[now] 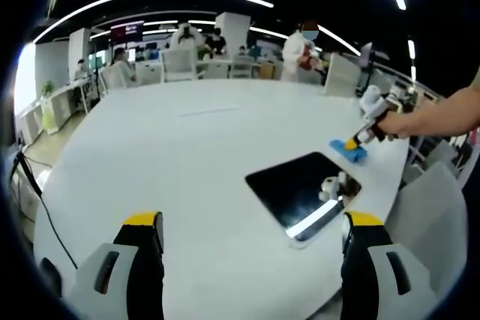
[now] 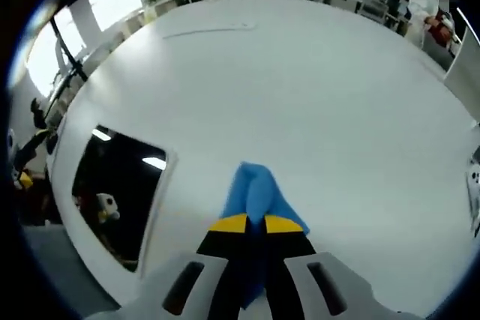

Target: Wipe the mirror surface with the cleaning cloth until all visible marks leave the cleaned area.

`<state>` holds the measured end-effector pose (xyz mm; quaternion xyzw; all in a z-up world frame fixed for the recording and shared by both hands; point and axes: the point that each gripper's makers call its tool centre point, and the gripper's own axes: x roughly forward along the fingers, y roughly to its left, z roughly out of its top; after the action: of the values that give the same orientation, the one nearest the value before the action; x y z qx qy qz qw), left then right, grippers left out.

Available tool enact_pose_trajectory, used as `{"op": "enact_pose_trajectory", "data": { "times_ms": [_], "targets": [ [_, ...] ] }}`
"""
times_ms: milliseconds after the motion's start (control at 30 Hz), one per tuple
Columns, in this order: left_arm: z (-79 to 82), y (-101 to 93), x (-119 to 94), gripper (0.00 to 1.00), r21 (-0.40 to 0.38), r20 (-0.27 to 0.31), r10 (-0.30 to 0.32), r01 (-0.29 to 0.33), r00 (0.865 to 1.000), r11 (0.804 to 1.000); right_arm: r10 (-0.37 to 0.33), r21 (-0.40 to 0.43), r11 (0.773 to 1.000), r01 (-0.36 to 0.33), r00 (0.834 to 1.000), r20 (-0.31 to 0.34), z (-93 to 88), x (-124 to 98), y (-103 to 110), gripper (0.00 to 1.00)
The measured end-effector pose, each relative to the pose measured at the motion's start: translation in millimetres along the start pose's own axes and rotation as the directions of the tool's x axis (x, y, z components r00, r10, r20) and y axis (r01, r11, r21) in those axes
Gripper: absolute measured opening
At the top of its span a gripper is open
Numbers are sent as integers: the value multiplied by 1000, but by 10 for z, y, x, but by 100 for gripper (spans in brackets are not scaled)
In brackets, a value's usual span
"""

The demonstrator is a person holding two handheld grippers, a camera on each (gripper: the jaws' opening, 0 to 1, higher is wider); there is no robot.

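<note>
The right tongs (image 2: 255, 224) are clenched on the blue cleaning cloth (image 2: 257, 189); the left tongs (image 1: 251, 230) stand released. Better to bring the cloth flat onto the dark rectangular mirror (image 2: 116, 189) (lower left of the frame).

No text, label, brand or number can be read on anything in either view.

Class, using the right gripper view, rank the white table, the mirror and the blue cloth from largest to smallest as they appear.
1. White table, largest by far.
2. Mirror, dark and lying flat on the table.
3. Blue cloth, smallest, pinched in the right gripper; it sits nearest the camera and partly hidden, so its true size is unsure.
</note>
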<state>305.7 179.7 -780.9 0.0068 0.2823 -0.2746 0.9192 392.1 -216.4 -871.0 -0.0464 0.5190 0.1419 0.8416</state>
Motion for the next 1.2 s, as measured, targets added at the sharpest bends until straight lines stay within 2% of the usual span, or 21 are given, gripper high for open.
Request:
{"op": "enact_pose_trajectory", "data": {
  "times_ms": [133,167,200,500,1200],
  "targets": [
    [-14,53,-18,100,8,-3,10,-10,1000,1000,9,10,1000,-9,1000,20,112,-110,22,1],
    [-4,120,-34,100,22,3,40,-40,999,999,14,15,1000,-14,1000,24,146,-136,27,1],
    [-3,135,-43,100,21,4,42,-42,999,999,16,15,1000,-17,1000,25,165,-154,32,1],
    [4,150,-61,100,23,2,28,-28,1000,999,58,51,997,-59,998,34,293,-247,126,1],
    [-36,197,-88,100,20,-8,12,-12,1000,1000,127,74,989,-127,992,5,344,-100,551,1]
  ]
}}
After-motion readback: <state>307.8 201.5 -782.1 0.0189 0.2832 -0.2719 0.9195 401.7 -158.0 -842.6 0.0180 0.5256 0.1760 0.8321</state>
